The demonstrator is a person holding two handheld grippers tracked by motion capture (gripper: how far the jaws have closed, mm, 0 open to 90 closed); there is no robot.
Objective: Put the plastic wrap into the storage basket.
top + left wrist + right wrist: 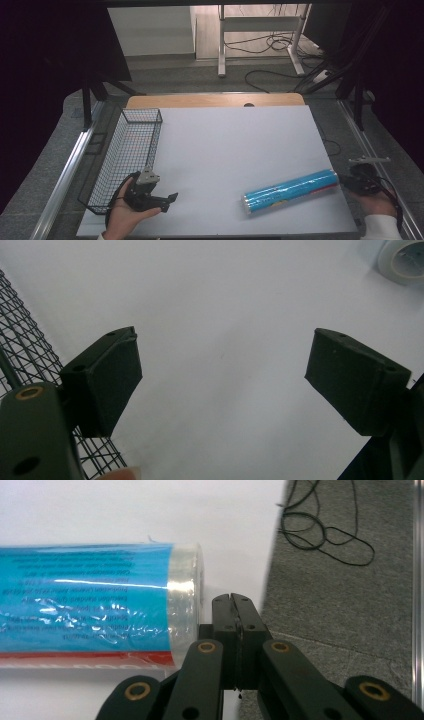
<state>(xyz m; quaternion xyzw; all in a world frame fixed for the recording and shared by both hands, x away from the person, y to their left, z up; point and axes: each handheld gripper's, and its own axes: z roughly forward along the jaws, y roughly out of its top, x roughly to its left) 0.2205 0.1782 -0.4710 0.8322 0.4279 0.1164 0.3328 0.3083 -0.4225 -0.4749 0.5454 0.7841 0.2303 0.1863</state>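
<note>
A blue plastic-wrapped roll (290, 190) lies on its side at the front right of the white table top (225, 150). Its right end (185, 600) sits just left of my right gripper (234, 600), whose jaws are pressed together with nothing between them, at the table's right edge (356, 181). My left gripper (170, 200) rests in a hand at the front left, beside the wire basket (131, 150). Its two black pads (107, 377) stand wide apart over bare table. The roll's other end (402, 260) shows far off in the left gripper view.
The black wire basket runs along the table's left side; its mesh (22, 355) is close to the left gripper. Beyond the right table edge is grey carpet with cables (325, 530). A desk frame (260, 30) and more cables stand behind the table.
</note>
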